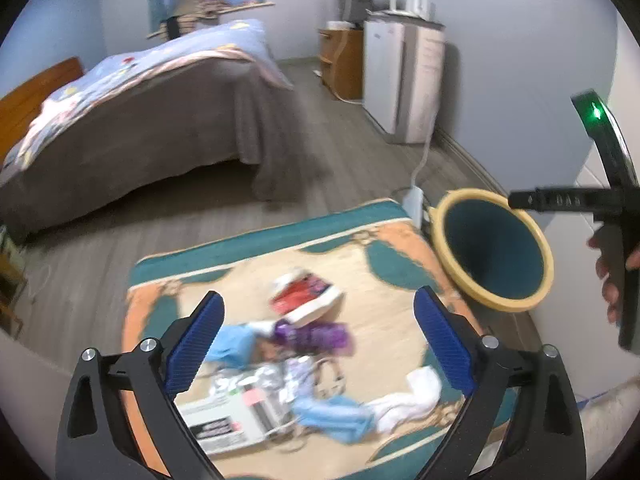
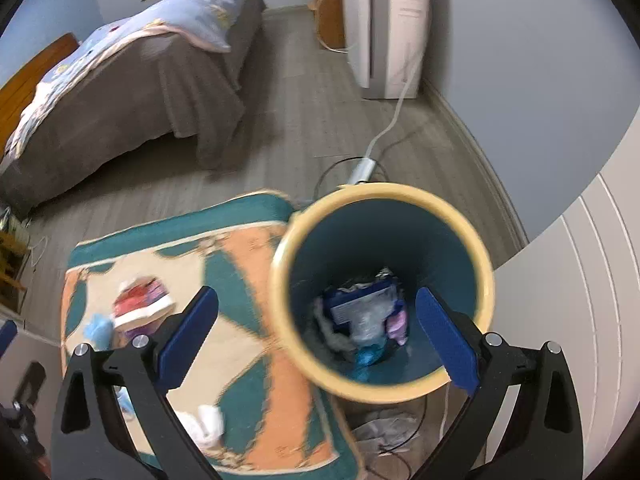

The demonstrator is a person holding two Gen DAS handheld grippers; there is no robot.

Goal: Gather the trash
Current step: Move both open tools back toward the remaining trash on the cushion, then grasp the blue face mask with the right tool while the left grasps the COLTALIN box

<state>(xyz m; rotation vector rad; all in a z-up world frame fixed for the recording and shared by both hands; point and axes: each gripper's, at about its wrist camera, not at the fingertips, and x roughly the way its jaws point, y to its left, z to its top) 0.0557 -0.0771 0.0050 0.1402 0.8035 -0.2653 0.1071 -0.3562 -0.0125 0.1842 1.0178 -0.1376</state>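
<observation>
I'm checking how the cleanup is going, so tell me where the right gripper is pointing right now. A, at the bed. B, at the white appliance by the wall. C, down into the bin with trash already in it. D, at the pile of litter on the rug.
C: the right gripper, jaws open and empty, looks down into the bin, where trash already lies.

Downward wrist views sharing rug (image 1: pixel 360 216), bin (image 2: pixel 380 200)

teal bin (image 2: pixel 456 240) yellow rim; rug (image 1: pixel 360 232) teal, orange, cream; purple wrapper (image 1: pixel 320 336)
</observation>
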